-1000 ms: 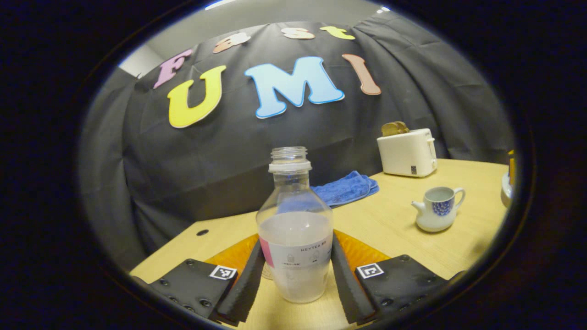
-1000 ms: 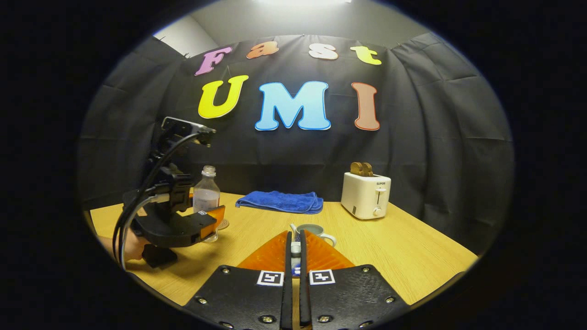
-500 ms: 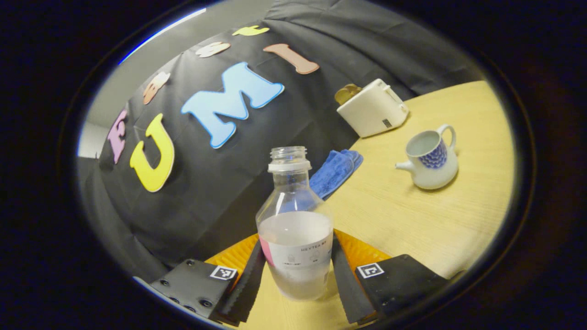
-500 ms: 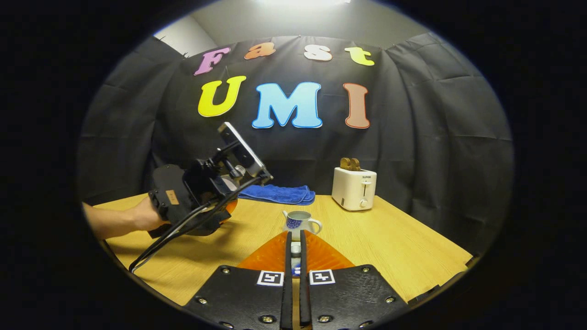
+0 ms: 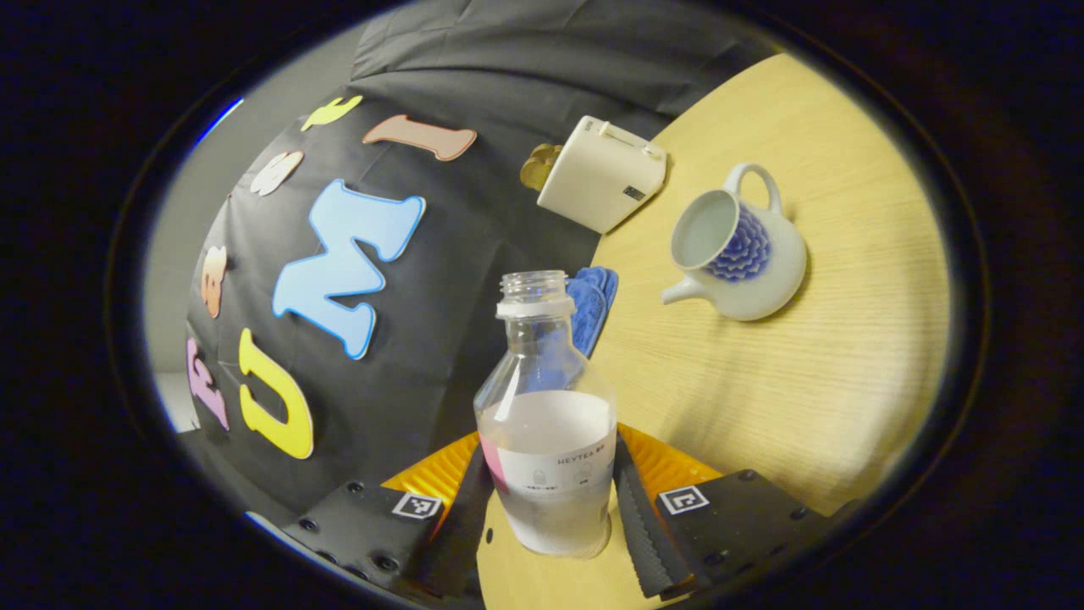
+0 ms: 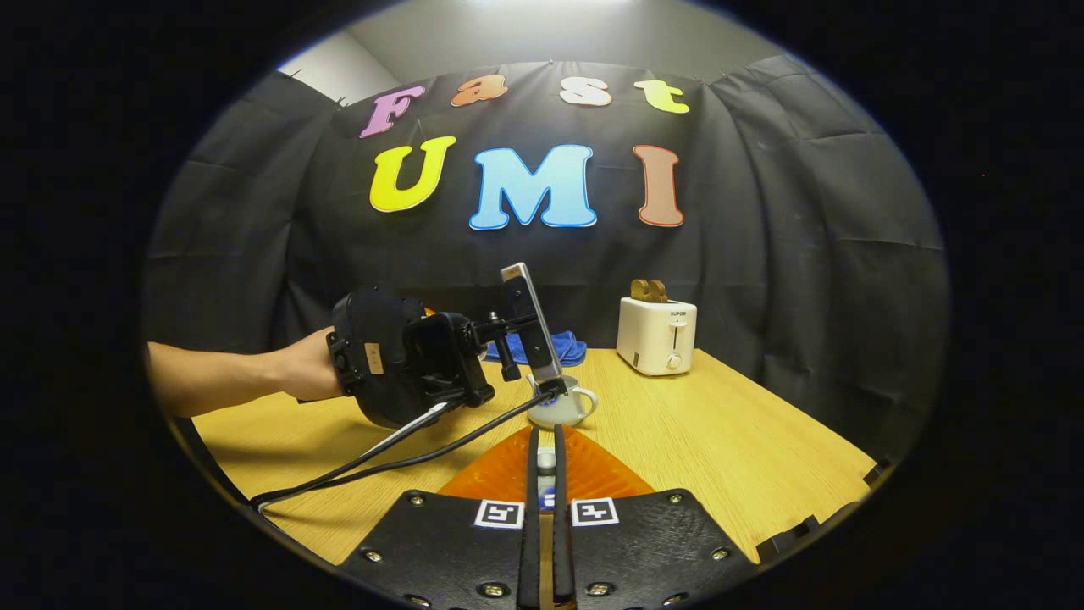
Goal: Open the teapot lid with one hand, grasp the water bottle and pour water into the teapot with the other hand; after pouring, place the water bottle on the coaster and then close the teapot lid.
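My left gripper (image 5: 550,462) is shut on a clear uncapped water bottle (image 5: 546,424), about half full, held up off the table and tilted. The white teapot (image 5: 735,254) with a blue flower pattern stands open on the table, to the upper right of the bottle's mouth. No water shows leaving the bottle. In the right gripper view, my right gripper (image 6: 546,440) is shut on the small teapot lid (image 6: 546,462), held above the table. Farther off, a hand holds the left gripper's body (image 6: 398,364), which partly covers the teapot (image 6: 566,408).
A white toaster (image 5: 603,174) (image 6: 656,337) with bread in it stands at the back of the wooden table (image 6: 720,457). A folded blue cloth (image 5: 593,301) (image 6: 563,347) lies by the black wall. A cable (image 6: 381,462) trails from the left gripper.
The left gripper has lifted the bottle off the table, carried it toward the teapot and rolled it over to a tilt. The right gripper keeps the lid, nearly still.
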{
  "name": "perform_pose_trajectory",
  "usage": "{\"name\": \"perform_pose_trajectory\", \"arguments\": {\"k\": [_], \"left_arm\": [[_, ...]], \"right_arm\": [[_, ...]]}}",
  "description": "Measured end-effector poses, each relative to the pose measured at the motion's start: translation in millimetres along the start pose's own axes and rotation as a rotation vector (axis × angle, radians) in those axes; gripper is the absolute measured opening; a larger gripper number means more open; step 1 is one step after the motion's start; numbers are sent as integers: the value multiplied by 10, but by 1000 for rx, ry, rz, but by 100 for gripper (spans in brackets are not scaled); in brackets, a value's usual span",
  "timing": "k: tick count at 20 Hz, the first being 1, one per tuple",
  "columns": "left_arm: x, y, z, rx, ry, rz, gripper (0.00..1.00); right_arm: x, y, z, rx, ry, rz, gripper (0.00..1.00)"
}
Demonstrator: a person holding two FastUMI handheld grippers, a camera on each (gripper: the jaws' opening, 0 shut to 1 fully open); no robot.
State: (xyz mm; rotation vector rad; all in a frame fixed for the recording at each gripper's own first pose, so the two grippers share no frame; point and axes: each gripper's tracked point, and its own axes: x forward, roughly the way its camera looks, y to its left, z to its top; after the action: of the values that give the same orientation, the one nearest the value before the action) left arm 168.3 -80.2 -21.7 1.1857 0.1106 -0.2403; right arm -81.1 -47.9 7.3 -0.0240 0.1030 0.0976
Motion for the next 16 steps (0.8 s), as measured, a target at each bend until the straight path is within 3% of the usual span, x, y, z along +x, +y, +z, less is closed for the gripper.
{"name": "perform_pose_trajectory", "arguments": {"k": [16], "left_arm": [[87,-141,321,345,-4,-24,85]], "right_arm": [[28,-125,-207,25,43,-4,6]]}}
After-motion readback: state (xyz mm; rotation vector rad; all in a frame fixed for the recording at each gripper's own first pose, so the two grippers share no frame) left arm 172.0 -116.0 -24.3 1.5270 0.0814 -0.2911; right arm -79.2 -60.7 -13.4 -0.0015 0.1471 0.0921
